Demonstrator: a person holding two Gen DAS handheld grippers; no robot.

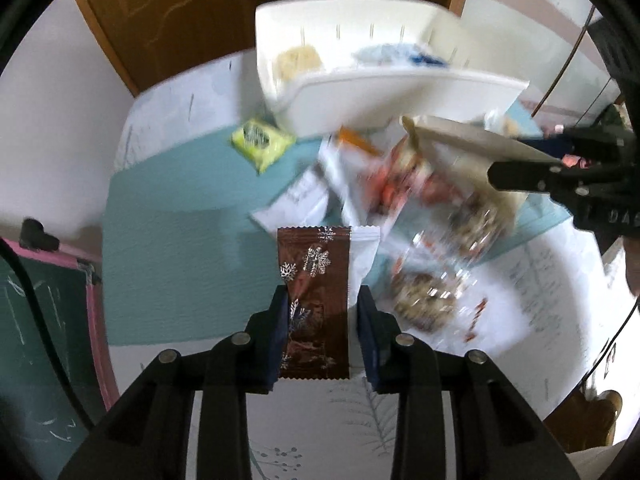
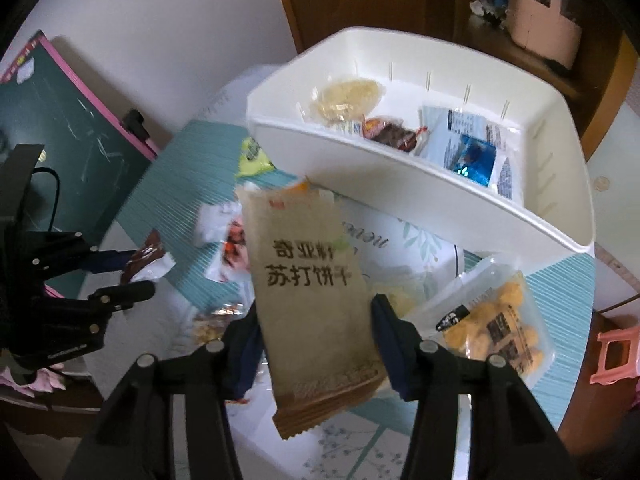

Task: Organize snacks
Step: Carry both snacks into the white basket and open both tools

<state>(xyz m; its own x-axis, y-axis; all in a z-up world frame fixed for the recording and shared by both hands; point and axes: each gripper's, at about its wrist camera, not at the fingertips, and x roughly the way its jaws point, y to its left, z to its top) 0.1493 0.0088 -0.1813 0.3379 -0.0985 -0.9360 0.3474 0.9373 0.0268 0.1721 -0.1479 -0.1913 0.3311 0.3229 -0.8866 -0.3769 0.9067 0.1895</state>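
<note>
My left gripper (image 1: 322, 300) is shut on a brown snack packet (image 1: 312, 264) printed with silver snowflakes, held upright above the table. From the right wrist view, that left gripper (image 2: 140, 272) and its brown packet (image 2: 146, 258) sit at the far left. My right gripper (image 2: 316, 312) is shut on a tan cracker packet (image 2: 308, 272) with dark lettering, lifted off the table. In the left wrist view the right gripper (image 1: 516, 160) holds this tan packet (image 1: 460, 136) in front of the white bin (image 1: 400, 92). The bin (image 2: 400, 184) holds a pale round cake (image 2: 346, 98), a red-brown packet (image 2: 392, 132) and a blue packet (image 2: 474, 160).
Loose snacks lie on the teal mat (image 1: 180, 240): a yellow-green packet (image 1: 260, 142), clear nut packs (image 1: 424, 296) and a bag of yellow puffs (image 2: 500, 328). A green chalkboard with a pink frame (image 2: 68, 120) leans at the left. A pink stool (image 2: 616, 356) stands beyond the table's right edge.
</note>
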